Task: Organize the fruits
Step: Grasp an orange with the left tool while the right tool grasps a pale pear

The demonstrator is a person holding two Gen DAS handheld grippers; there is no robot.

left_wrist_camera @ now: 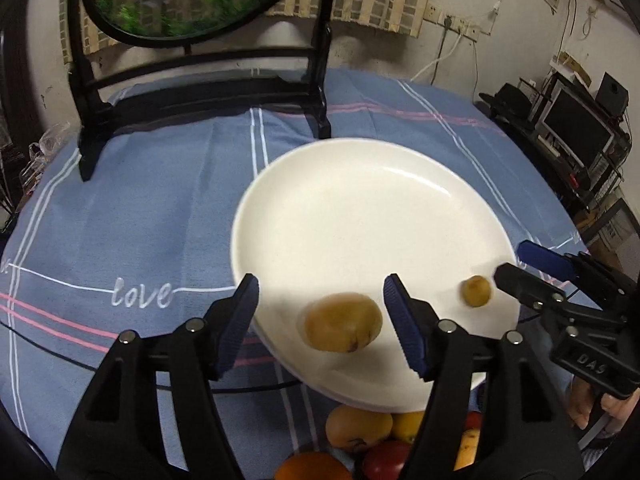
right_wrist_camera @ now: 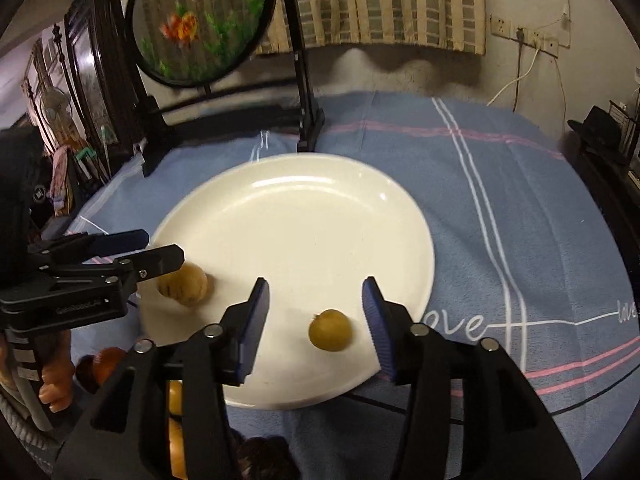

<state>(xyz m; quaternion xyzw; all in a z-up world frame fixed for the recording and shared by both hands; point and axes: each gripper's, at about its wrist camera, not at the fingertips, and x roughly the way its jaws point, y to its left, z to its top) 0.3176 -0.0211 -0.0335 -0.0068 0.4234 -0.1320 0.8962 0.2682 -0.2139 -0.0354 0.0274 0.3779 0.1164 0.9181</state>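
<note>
White script "love" embroidered on the blue striped tablecloth [left_wrist_camera: 140,294], left of the plate. Letters "DAS" on the right hand-held gripper [left_wrist_camera: 520,268], on its black body.

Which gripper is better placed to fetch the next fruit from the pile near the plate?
Probably left. The left gripper has open jaws, and the fruit pile lies just under it. The right gripper is open too, but farther from the pile.

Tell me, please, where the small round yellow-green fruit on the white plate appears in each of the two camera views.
Left wrist view: the small fruit lies right of centre, near the plate's right rim.
Right wrist view: the same fruit lies low in the centre, on the plate's near part.
Shared landmark: the white plate, with the larger fruit also on it.
</note>
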